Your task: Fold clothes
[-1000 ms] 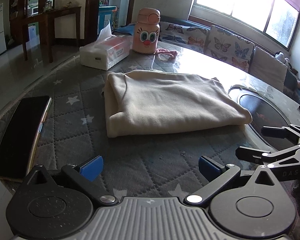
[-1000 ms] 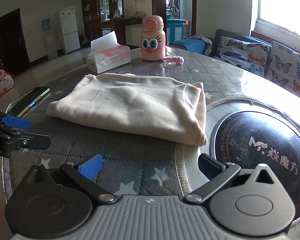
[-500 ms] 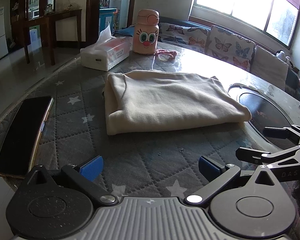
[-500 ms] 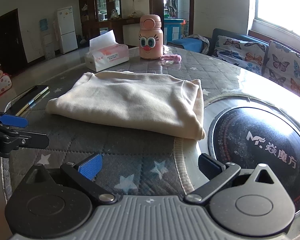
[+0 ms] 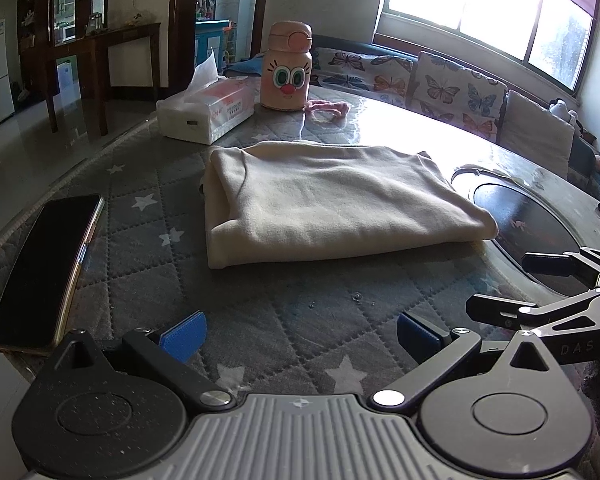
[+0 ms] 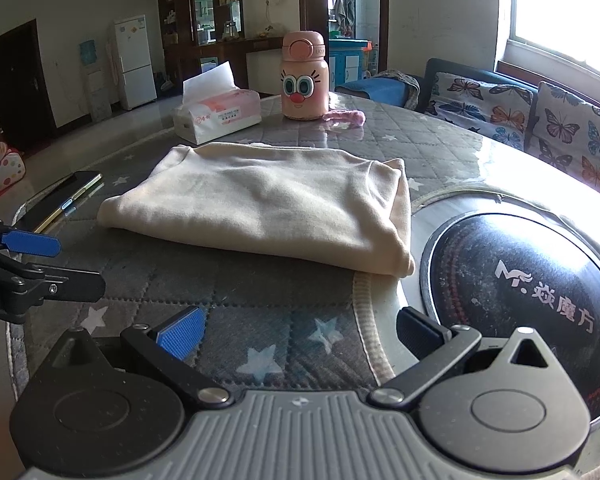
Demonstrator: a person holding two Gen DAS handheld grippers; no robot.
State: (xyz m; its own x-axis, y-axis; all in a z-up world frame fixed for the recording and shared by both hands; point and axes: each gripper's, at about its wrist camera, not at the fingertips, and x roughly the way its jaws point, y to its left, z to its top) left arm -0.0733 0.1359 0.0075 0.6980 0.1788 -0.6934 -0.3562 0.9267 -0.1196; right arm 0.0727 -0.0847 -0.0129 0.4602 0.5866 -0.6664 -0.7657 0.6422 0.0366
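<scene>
On the grey star-quilted surface [image 5: 140, 248] a folded cream garment [image 5: 332, 208] is seen lying flat, near the middle, just beside the dark round cooktop [image 6: 520, 280] set into the surface. Compared with a second ago, the garment is seen slightly farther off in both views and a little more of the quilted surface is shown in front of it; its folded shape is unchanged, and the gap between each pair of fingers is unchanged too.

The left gripper [image 5: 298, 334] is held low over the near edge, its blue-padded fingers [image 5: 182, 336] spread wide apart with nothing between them. The right gripper [image 6: 300, 332] is likewise held with its fingers [image 6: 178, 332] wide apart and empty. Neither is touching the garment.

A tissue box [image 5: 206, 110] is seen behind the garment with one tissue [image 5: 204, 74] sticking up from its slot. A pink bottle [image 5: 286, 68] with a cartoon face is stood upright beside it, its lid closed; its contents cannot be told.

The garment's long axis is laid across the views from side to side, with the thick folded end toward the phone [image 5: 44, 268] in the left wrist view.
</scene>
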